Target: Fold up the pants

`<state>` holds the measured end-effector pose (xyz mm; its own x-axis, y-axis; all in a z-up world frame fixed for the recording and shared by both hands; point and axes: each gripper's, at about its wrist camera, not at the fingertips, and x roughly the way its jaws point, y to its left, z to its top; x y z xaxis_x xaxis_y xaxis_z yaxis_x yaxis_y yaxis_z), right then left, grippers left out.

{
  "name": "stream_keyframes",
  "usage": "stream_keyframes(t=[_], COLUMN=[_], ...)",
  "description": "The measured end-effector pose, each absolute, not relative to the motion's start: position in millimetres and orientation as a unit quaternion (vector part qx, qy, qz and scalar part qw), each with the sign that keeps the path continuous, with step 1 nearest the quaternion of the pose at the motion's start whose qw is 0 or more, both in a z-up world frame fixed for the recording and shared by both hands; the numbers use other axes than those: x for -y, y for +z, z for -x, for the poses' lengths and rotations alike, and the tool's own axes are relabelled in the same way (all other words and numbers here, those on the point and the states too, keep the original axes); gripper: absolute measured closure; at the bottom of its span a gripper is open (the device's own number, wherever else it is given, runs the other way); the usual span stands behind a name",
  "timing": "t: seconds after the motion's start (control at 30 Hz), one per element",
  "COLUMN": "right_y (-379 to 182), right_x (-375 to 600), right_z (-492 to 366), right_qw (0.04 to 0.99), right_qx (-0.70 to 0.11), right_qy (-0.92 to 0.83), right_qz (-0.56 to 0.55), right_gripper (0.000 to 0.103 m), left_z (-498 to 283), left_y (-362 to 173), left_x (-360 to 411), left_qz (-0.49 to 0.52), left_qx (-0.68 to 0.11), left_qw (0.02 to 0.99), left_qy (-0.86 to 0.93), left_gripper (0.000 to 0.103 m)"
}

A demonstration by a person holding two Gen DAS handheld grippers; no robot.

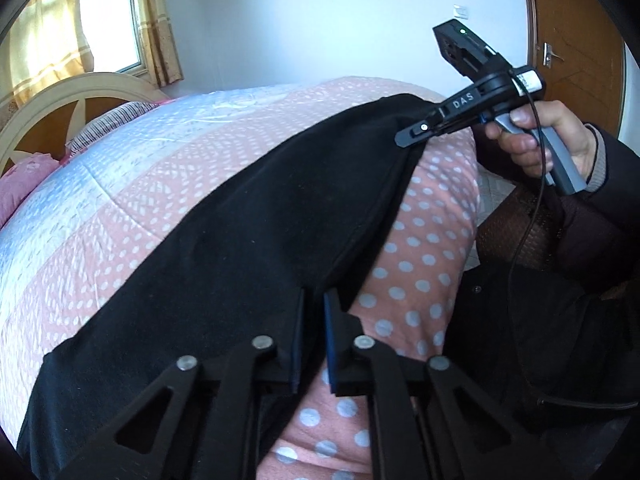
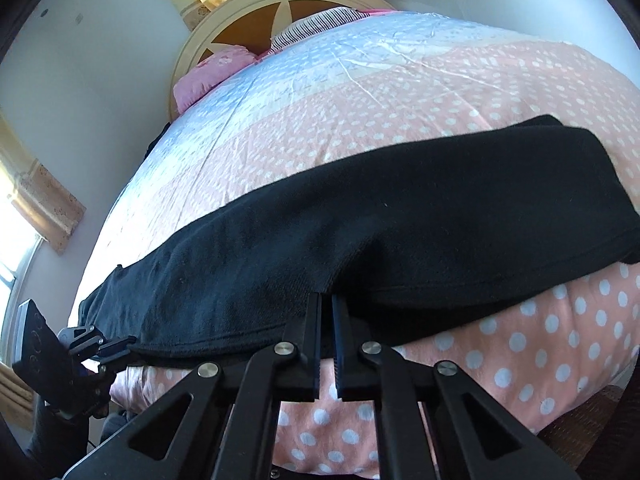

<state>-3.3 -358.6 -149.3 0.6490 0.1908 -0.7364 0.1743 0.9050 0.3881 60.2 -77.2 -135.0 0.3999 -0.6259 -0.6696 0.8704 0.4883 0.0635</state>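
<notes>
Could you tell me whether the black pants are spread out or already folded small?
Spread out: the pants lie as one long band along the bed's edge, each claw pinching the near hem.

sunlit window, yellow curtains, cream headboard, white walls, wooden door

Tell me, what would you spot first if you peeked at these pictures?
The black pants stand out, stretched along the near edge of the pink polka-dot quilt on the bed. A gripper nips that edge at each end: the left gripper and the right gripper, both with jaws nearly closed on the cloth. Behind, a pink pillow leans on the round headboard.
</notes>
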Motion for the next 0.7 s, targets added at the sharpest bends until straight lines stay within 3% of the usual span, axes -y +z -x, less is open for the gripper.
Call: stream_keyframes(t=[0.17,0.43,0.5,0.57,0.6,0.7], right_y=[-131,-158,-157,-152,-146,-123], right_x=[357,364,367,375,380,408], right_z=[22,19,20,24,27,41], right_qw=[0.893,0.879,0.876,0.878,0.885,0.901], right_qx=[-0.399,-0.423,-0.426,-0.423,-0.414,-0.374], right_qy=[0.011,0.01,0.018,0.01,-0.005,-0.052], right_qz=[-0.208,-0.219,-0.225,-0.221,-0.214,-0.213], right_gripper=[0.099,0.099,0.095,0.077,0.073,0.072], left_z=[-55,-60,-59,-60,-60,-65], left_y=[-123,-144,-138,-130,-126,-120], left_x=[66,71,68,66,64,59], left_qz=[-0.185,-0.185,-0.169,-0.164,-0.162,-0.169], left_qx=[-0.286,-0.319,-0.313,-0.297,-0.291,-0.279], left_qw=[0.805,0.796,0.799,0.808,0.811,0.82], left_qy=[-0.486,-0.48,-0.485,-0.482,-0.481,-0.47], left_gripper=[0.097,0.097,0.097,0.095,0.094,0.089])
